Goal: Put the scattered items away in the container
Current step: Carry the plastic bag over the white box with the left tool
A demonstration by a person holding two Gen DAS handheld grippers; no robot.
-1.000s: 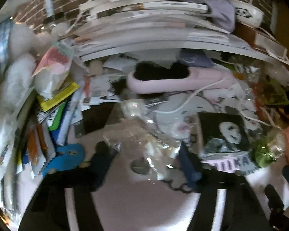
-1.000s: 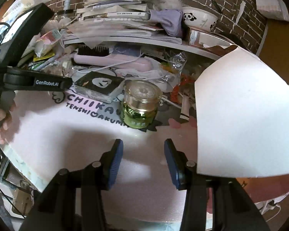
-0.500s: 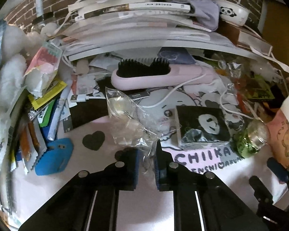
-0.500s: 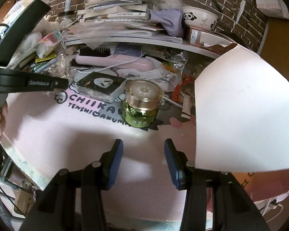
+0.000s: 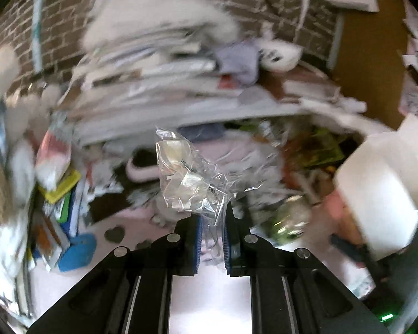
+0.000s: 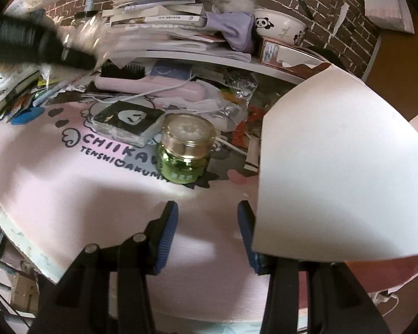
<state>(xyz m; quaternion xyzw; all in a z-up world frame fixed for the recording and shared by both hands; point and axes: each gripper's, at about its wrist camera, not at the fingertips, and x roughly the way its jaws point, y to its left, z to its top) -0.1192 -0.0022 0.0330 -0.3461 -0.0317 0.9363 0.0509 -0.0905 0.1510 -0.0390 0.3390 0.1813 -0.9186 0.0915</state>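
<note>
The left gripper (image 5: pixel 211 239) is closed on a crumpled clear plastic bag (image 5: pixel 191 179). The lower end of the bag is pinched between the blue pads (image 5: pixel 198 240); the rest stands above the fingertips, clear of the desk. The left wrist view is motion-blurred, so the bag's contents cannot be identified.

The right gripper (image 6: pixel 207 233) has its fingers spread wide with nothing between them. It sits low over the pink desk mat (image 6: pixel 69 183). A green glass jar (image 6: pixel 185 156) with a gold lid stands upright on the mat ahead of the fingertips, apart from them. A black box with a panda print (image 6: pixel 129 122) lies just beside the jar, to its left. The white container (image 6: pixel 340 172) stands immediately right of the right gripper, its wall covering part of the right finger.

Behind the mat lie a pink hairbrush (image 6: pixel 142 83) and a white cable. A shelf above carries stacked books (image 6: pixel 158 16) and a panda bowl (image 6: pixel 280 26). The back wall is brick (image 6: pixel 328 8).
</note>
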